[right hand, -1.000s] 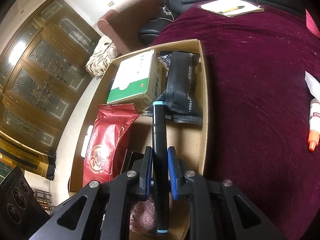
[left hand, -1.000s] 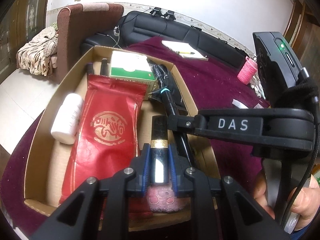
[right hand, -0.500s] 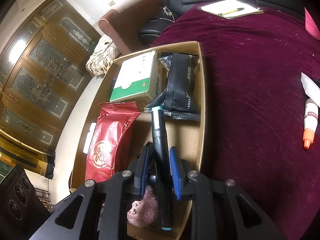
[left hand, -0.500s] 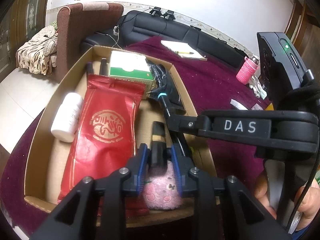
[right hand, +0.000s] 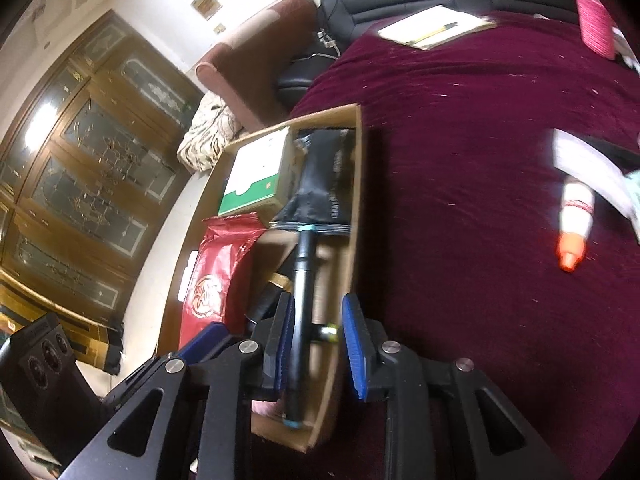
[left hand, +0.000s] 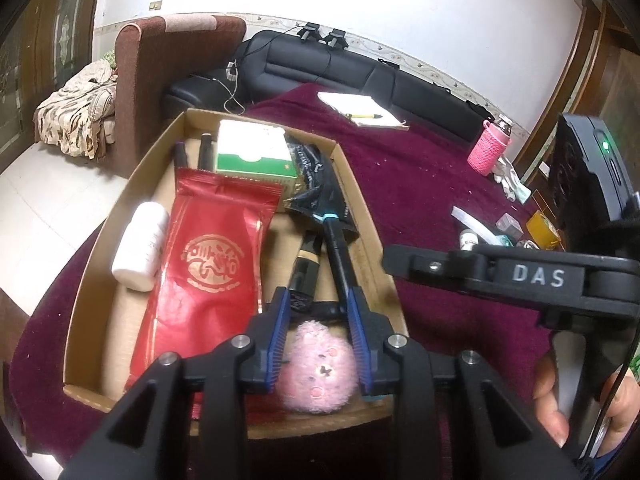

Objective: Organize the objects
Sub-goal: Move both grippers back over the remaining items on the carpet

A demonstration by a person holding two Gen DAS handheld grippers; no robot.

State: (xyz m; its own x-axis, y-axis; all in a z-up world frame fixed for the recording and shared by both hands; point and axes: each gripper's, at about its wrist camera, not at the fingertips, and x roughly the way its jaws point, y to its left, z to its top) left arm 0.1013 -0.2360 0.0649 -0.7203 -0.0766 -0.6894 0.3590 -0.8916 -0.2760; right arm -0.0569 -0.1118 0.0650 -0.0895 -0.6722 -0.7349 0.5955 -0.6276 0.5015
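An open cardboard box (left hand: 152,176) sits on the maroon cloth. It holds a red pouch (left hand: 208,268), a white bottle (left hand: 140,246), a green-and-white carton (left hand: 254,152) and a black packet (left hand: 320,184). A black tube with a gold band (left hand: 306,264) and a black marker (left hand: 340,252) lie side by side near the box's right wall, above a pink fluffy ball (left hand: 318,372). My left gripper (left hand: 318,300) hovers over them, its jaws opening with nothing pressed between them. My right gripper (right hand: 318,300) is open above the box's right wall (right hand: 354,184), with the marker (right hand: 302,280) loose beside its left pad.
Outside the box on the cloth are a notebook with a pen (left hand: 360,110), a pink knit-covered bottle (left hand: 490,152), an orange-capped glue tube (right hand: 574,220) and small packets (left hand: 504,226). A black sofa and a brown armchair stand behind. A hand holds the right gripper's handle.
Both grippers have opened. The left let go of the gold-banded tube and the right let go of the marker, so both now lie in the box. The right gripper has drawn back to the right.
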